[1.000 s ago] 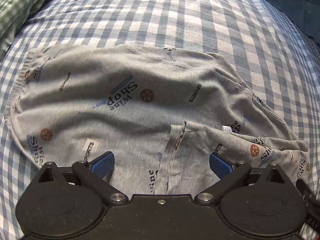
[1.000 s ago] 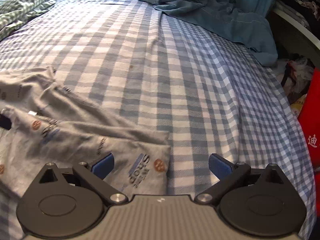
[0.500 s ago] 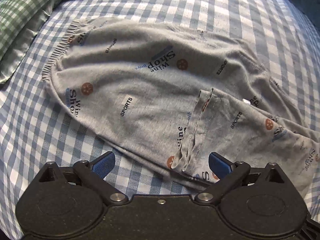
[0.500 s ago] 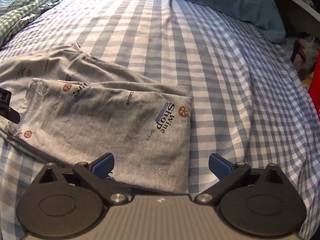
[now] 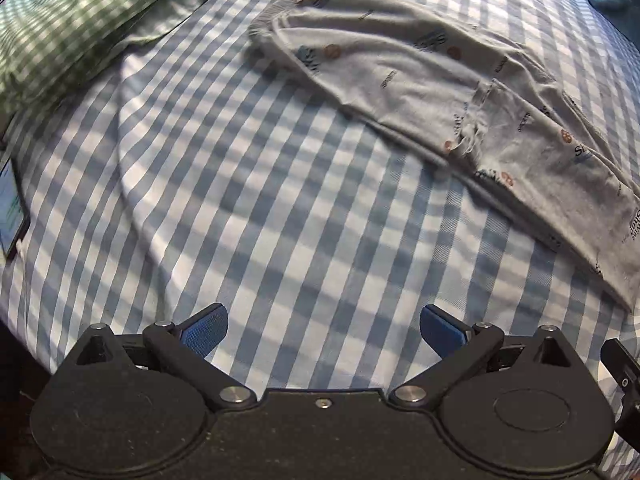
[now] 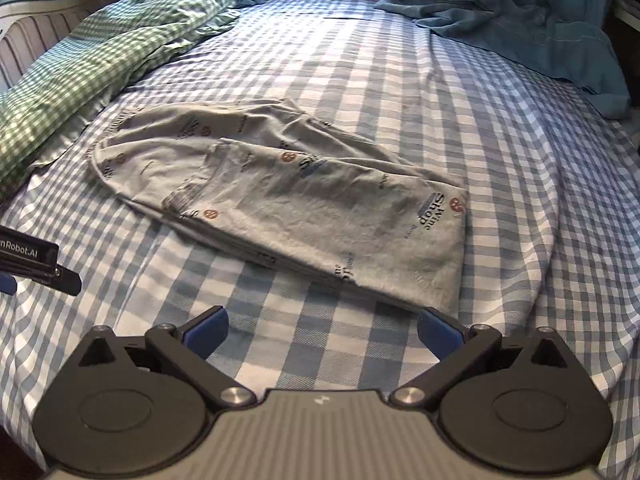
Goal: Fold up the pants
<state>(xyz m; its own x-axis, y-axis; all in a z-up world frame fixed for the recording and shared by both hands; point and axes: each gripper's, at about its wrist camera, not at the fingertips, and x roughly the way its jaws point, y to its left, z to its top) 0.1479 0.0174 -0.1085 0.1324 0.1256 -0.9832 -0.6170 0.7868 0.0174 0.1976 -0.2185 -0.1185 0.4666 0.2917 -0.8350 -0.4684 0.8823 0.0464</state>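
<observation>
Left wrist view, near to far: black left tool [image 5: 322,330] fills the bottom of frame, its blue-padded fingers [image 5: 204,330] spread wide w/ nothing between them, over bare blue-and-white checked bedsheet [image 5: 248,208]. Grey printed knit pants [image 5: 460,92], folded lengthwise, lie well apart from the tool, running from top centre down to the right edge; a turned-over flap sits mid-right. Green-and-white checked pillow [image 5: 68,20] is at upper left. Dark-framed screen device [image 5: 10,216], partly cut off, sits at the left edge. Bit of black hardware pokes in at lower right; can't tell which part it is.

Right wrist view: grey-bodied right tool [image 6: 322,330] at bottom centre, blue fingers [image 6: 438,332] also spread, gripping nothing. Its right finger tip is just beside the nearest corner of the pants [image 6: 304,204]; can't tell if touching. Pants stretch diagonally from lower right centre up to mid left, waistband end toward the green checked bedding [image 6: 100,56] at upper left. Black part of the left tool [image 6: 38,260] shows at the left edge. Crumpled blue blanket [image 6: 532,28] lies at upper right, far end of the bed.
</observation>
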